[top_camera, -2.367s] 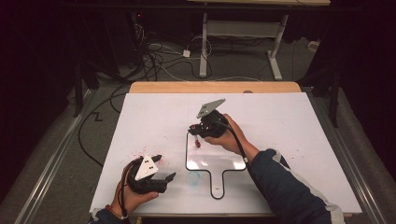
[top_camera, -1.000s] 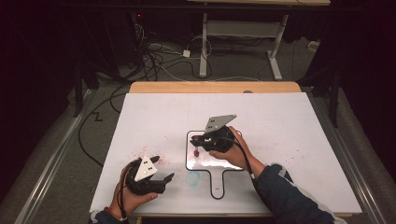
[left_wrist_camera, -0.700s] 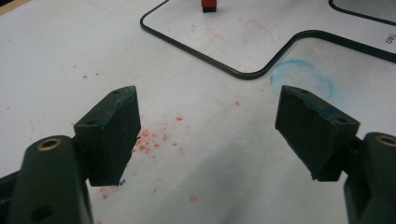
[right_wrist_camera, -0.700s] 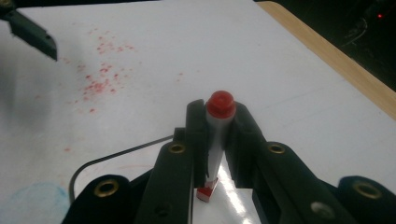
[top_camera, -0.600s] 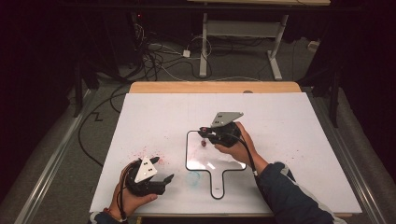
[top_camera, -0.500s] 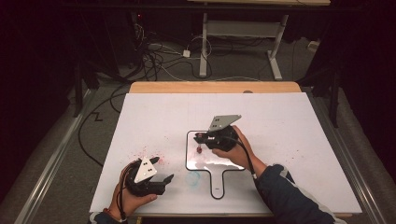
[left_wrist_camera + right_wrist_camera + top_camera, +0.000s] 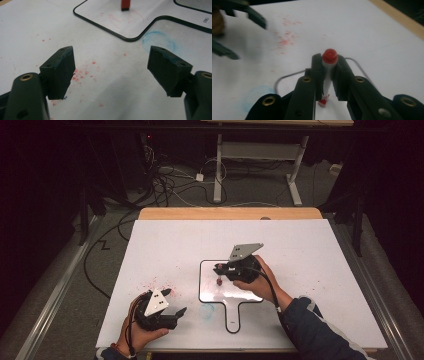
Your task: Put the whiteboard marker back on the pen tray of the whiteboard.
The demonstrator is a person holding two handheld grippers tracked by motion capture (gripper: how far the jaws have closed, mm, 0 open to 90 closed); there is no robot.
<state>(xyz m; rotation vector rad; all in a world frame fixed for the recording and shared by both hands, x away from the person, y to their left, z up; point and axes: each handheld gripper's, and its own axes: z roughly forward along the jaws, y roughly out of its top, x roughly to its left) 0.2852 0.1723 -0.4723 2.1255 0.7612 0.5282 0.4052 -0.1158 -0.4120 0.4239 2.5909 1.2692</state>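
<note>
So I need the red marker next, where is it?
The red marker stands clamped upright in the right gripper, its tip down on the small whiteboard at mid-table in the high view.

Wide bare white table (image 7: 310,250) all around the small board (image 7: 210,292).
Only the upright red marker (image 7: 220,281) stood on it, between the two grippers.
</note>
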